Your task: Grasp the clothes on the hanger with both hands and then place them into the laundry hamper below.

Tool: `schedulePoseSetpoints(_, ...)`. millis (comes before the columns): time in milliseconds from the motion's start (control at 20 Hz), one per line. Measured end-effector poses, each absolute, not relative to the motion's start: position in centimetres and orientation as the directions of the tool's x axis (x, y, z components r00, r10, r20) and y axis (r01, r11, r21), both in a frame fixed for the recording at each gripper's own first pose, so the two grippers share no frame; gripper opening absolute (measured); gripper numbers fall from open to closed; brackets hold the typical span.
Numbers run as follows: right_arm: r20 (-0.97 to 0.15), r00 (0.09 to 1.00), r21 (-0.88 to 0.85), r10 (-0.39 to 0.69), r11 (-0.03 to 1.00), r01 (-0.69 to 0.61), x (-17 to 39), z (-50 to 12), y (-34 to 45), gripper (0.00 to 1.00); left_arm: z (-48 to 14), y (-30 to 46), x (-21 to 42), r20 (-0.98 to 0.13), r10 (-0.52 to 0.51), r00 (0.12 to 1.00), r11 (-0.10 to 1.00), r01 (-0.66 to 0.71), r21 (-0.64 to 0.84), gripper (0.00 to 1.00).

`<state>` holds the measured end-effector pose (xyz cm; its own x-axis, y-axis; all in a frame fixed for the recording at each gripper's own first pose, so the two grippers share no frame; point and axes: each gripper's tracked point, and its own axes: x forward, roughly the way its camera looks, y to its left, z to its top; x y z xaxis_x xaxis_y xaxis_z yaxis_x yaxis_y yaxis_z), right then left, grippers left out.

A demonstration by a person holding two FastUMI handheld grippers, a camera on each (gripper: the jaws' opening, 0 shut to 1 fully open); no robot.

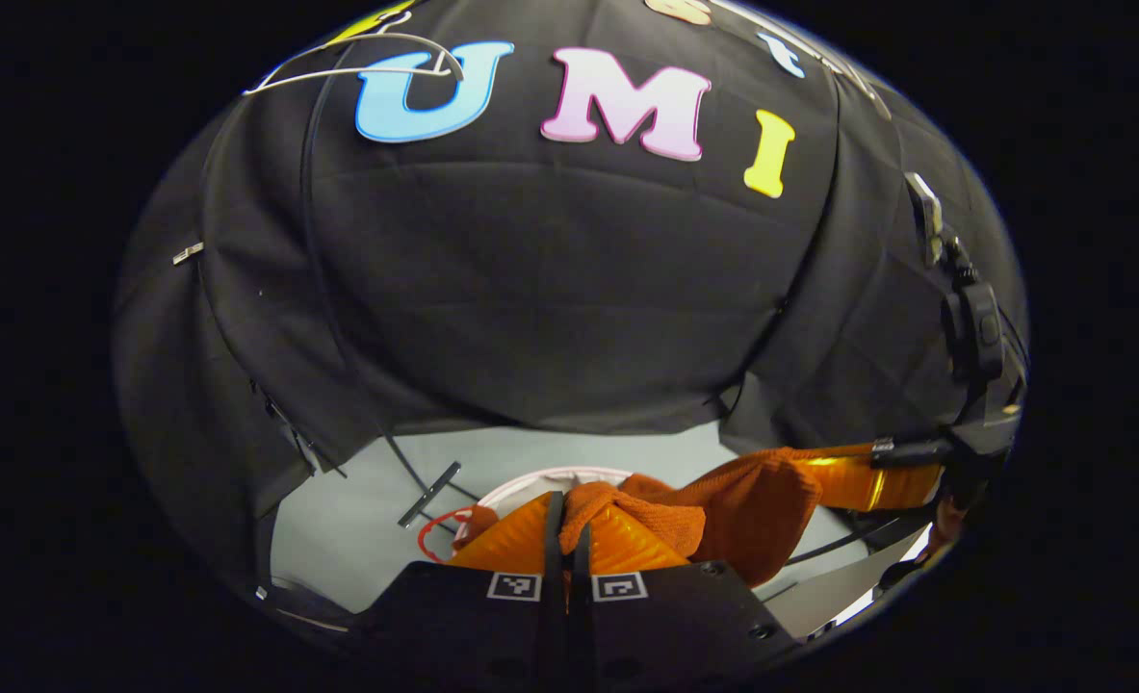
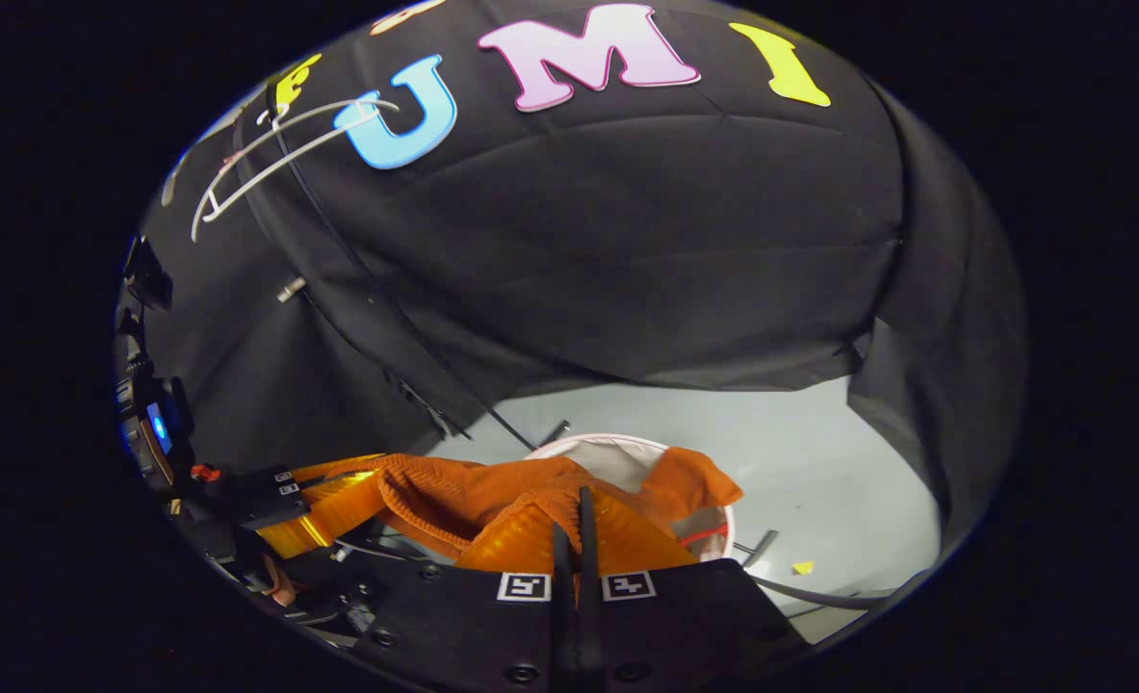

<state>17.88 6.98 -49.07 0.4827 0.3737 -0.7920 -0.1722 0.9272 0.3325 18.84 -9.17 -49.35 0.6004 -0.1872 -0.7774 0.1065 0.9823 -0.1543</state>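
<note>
Cloth (image 1: 723, 500) stretched between both tools' closed fingers, above hamper (image 2: 617, 457)

floor (image 2: 819, 462): pale grey, lower middle of the frame
yellow scrap (image 2: 802, 568): on floor, lower right
black cables (image 1: 405, 462): trailing across floor, lower left

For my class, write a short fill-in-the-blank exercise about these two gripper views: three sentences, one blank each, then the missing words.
1. Both grippers are shut on the same ribbed garment, whose colour is ____.
2. Below the garment stands a round white laundry hamper on the pale grey ____.
3. The white wire hanger up on the black cloth wall carries ____ clothes.

Missing words: orange; floor; no
</note>
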Motion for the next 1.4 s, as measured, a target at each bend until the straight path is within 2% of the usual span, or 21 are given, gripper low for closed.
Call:
schedulePoseSetpoints(150, -0.836, 0.420, 0.300, 0.352, 0.935, -0.188, 16.5, -51.8, 7.6, 0.06, -51.7, -9.6, 17.9, -0.818, -0.183, 0.546, 0.983, 0.098, -0.154, 0.05)
schedulePoseSetpoints(350, -0.847, 0.396, 0.306, 0.354, 0.935, -0.182, 16.5, -52.7, 8.2, 0.05, -52.4, -9.7, 17.4, -0.829, -0.191, 0.525, 0.981, 0.083, -0.174, 0.05)
schedulePoseSetpoints(500, -0.872, 0.347, 0.294, 0.344, 0.937, -0.189, 15.5, -54.5, 7.9, 0.08, -52.2, -10.3, 17.6, -0.813, -0.198, 0.547, 0.979, 0.071, -0.191, 0.13)
schedulePoseSetpoints(550, -0.882, 0.338, 0.275, 0.329, 0.941, -0.198, 15.1, -54.9, 7.6, 0.10, -52.7, -10.5, 17.5, -0.815, -0.186, 0.549, 0.981, 0.052, -0.188, 0.27)
schedulePoseSetpoints(600, -0.887, 0.342, 0.255, 0.312, 0.946, -0.202, 15.4, -54.5, 7.2, 0.26, -52.9, -10.5, 17.4, -0.823, -0.179, 0.540, 0.981, 0.037, -0.189, 0.44)
schedulePoseSetpoints(750, -0.887, 0.381, 0.187, 0.262, 0.957, -0.223, 15.3, -54.3, 6.0, 1.00, -53.9, -9.2, 16.9, -0.842, -0.150, 0.518, 0.986, 0.019, -0.164, 0.95)
schedulePoseSetpoints(1100, -0.880, 0.422, 0.168, 0.221, 0.973, -0.159, 15.1, -52.8, 5.4, 0.99, -52.3, -10.1, 15.3, -0.831, -0.176, 0.528, 0.984, 0.070, -0.164, 0.96)
schedulePoseSetpoints(1300, -0.834, 0.506, 0.152, 0.218, 0.974, -0.169, 14.1, -49.4, 4.9, 0.99, -47.9, -10.1, 14.8, -0.782, -0.196, 0.592, 0.980, 0.101, -0.169, 0.96)
schedulePoseSetpoints(1400, -0.790, 0.578, 0.141, 0.205, 0.978, -0.155, 13.9, -46.2, 4.4, 0.99, -45.2, -9.4, 14.3, -0.743, -0.196, 0.640, 0.980, 0.101, -0.172, 0.95)
